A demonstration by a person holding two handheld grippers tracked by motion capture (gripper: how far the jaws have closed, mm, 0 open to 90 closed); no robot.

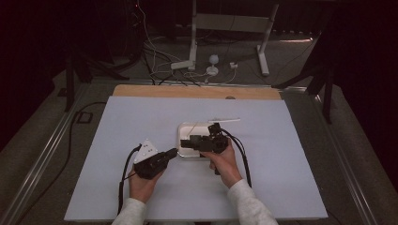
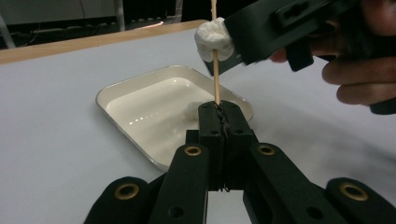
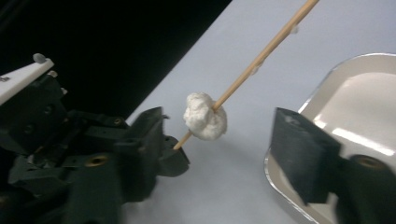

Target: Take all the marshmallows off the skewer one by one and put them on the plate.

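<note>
The left gripper [image 2: 219, 116] is clenched on the lower end of a wooden skewer [image 2: 215, 79], which is held upright just near of the white tray [image 2: 140, 88]. A marshmallow [image 2: 214, 39] is threaded partway up the stick, well above the clamped end. The right gripper [image 3: 219, 140] is brought in from the right with its jaws standing apart on either side of the marshmallow; in the right gripper view the pads are seen clear of it, so nothing is grasped there. A second white lump, probably another marshmallow [image 2: 192, 111], is seen lying in the tray behind the left jaws. In the high view both grippers are met over the near left corner of the tray, on the pale table sheet [image 1: 117, 122].

The step in hand is judged to be sliding the marshmallow along the skewer. It would be done well if the stick were kept steady and vertical, the soft piece were pinched lightly at its middle, and the push were made straight along the stick so that it is neither bent nor torn through.
</note>
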